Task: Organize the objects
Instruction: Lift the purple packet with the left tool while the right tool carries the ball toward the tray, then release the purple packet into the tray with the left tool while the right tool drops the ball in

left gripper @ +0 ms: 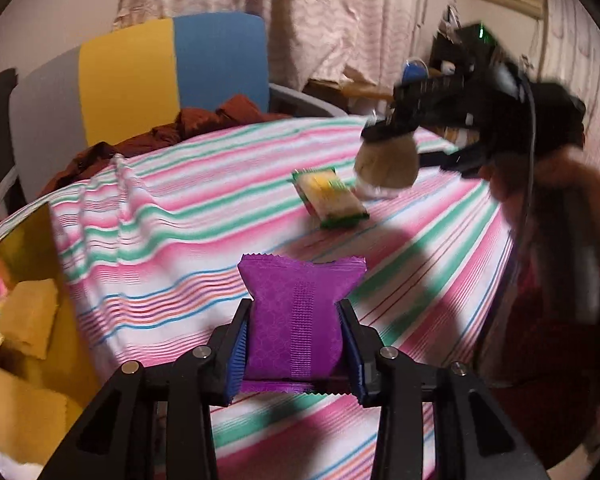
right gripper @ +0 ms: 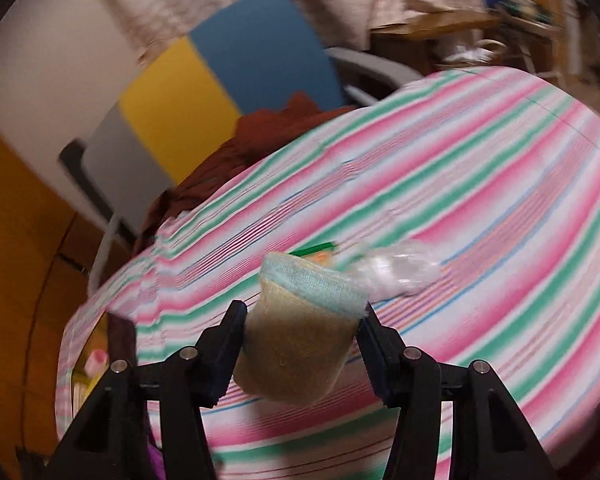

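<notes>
Gripping a purple snack packet (left gripper: 296, 320), the left gripper (left gripper: 296, 344) has its blue-padded fingers (left gripper: 236, 354) pressed against both sides of the wrapper, holding it just above the striped tablecloth (left gripper: 160, 240) that covers the surface. The right gripper (right gripper: 300, 344) is clenched on a tan rolled sock with a pale blue cuff (right gripper: 300, 328), carried clear of the cloth. In the left wrist view that same sock (left gripper: 386, 160) hangs beyond the purple packet, next to a green and yellow snack packet (left gripper: 330, 196) lying flat on the cloth. A crumpled clear plastic wrapper (right gripper: 396, 268) lies just beside that green packet. To the left of the purple packet sits a gold box (left gripper: 66, 320) holding yellow packets (left gripper: 32, 316). Behind the surface stands a chair with a grey, yellow and blue back (left gripper: 140, 76).
</notes>
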`<state>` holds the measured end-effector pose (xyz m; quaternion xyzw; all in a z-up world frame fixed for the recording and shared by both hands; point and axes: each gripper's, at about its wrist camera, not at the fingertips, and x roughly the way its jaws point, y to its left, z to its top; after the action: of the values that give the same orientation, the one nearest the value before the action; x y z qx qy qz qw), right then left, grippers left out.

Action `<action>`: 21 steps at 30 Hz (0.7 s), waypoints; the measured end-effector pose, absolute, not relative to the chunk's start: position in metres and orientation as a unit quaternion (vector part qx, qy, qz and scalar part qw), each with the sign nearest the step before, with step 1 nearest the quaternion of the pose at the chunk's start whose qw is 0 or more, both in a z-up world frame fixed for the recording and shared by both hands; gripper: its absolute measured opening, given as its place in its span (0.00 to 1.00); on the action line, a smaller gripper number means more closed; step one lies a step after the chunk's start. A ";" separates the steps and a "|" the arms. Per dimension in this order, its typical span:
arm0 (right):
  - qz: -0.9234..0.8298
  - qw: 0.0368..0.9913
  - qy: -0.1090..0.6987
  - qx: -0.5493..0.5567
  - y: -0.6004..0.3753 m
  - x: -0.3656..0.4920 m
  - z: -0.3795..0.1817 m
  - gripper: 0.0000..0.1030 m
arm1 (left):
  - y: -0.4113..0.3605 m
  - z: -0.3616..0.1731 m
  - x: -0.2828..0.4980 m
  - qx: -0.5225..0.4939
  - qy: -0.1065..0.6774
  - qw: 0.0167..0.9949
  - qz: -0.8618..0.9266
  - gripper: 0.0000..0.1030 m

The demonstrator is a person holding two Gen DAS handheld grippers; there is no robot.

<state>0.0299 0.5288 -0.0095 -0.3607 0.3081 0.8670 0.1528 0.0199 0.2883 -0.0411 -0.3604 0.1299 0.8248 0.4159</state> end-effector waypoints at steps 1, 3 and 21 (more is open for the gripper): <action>0.872 0.143 0.294 -0.366 0.521 0.026 -0.008 0.54 | 0.282 -0.035 0.021 -0.357 0.123 0.414 0.828 0.40; 0.877 0.124 0.273 -0.374 0.511 0.017 -0.007 0.54 | 0.268 -0.024 0.022 -0.350 0.113 0.407 0.836 0.40; 0.892 -0.044 0.165 -0.418 0.355 -0.019 0.017 0.54 | 0.108 0.005 -0.053 -0.362 -0.017 0.225 0.904 0.40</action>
<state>-0.0188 0.3550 0.0168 -0.4178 0.1652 0.8923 -0.0441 -0.0530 0.1080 0.0050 -0.3618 -0.0175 0.9044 0.2254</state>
